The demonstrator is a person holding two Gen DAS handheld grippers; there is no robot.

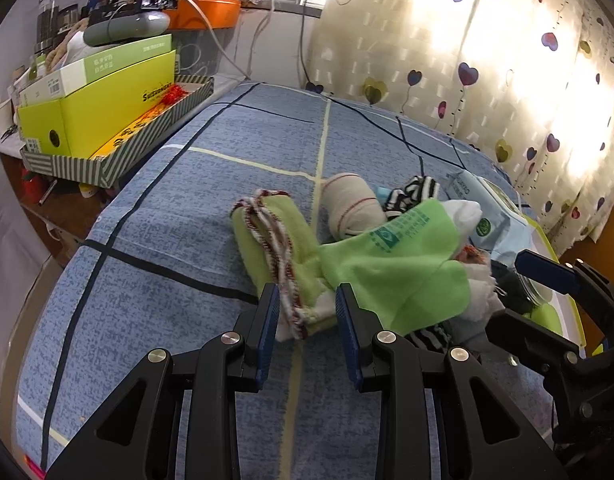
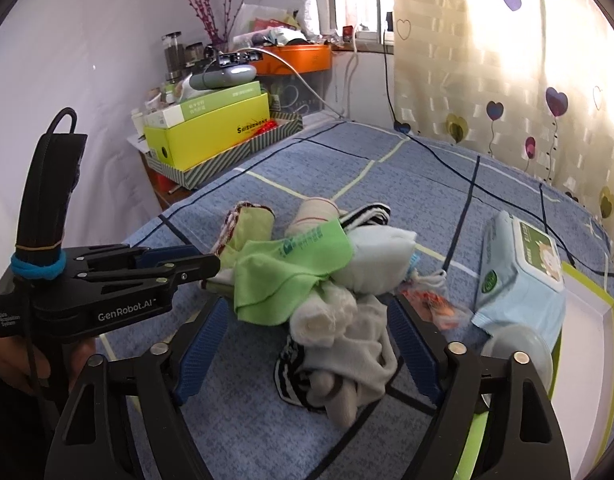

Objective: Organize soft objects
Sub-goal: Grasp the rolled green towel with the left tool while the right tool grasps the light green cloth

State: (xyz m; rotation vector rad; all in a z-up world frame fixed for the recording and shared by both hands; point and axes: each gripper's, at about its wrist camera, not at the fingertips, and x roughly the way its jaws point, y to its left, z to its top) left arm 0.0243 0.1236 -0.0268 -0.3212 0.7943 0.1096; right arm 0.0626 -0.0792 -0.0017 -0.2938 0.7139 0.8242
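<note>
A heap of socks and cloths lies on the blue checked bedspread (image 1: 187, 208). My left gripper (image 1: 305, 312) is open, its pads on either side of the toe end of a yellow-green sock with a red-white cuff (image 1: 275, 236). A bright green cloth (image 1: 391, 264) lies over the heap, beside a rolled beige sock (image 1: 349, 204) and a striped sock (image 1: 417, 192). In the right wrist view my right gripper (image 2: 307, 340) is open wide around a grey-white sock bundle (image 2: 347, 344). The green cloth (image 2: 291, 268) and the left gripper (image 2: 195, 262) lie beyond it.
A pack of wet wipes (image 2: 519, 276) lies right of the heap, on a white tray with a green rim (image 2: 587, 320). A cluttered side table with a yellow box (image 1: 99, 108) in a striped tray stands left of the bed. A heart-patterned curtain (image 1: 507, 60) hangs behind.
</note>
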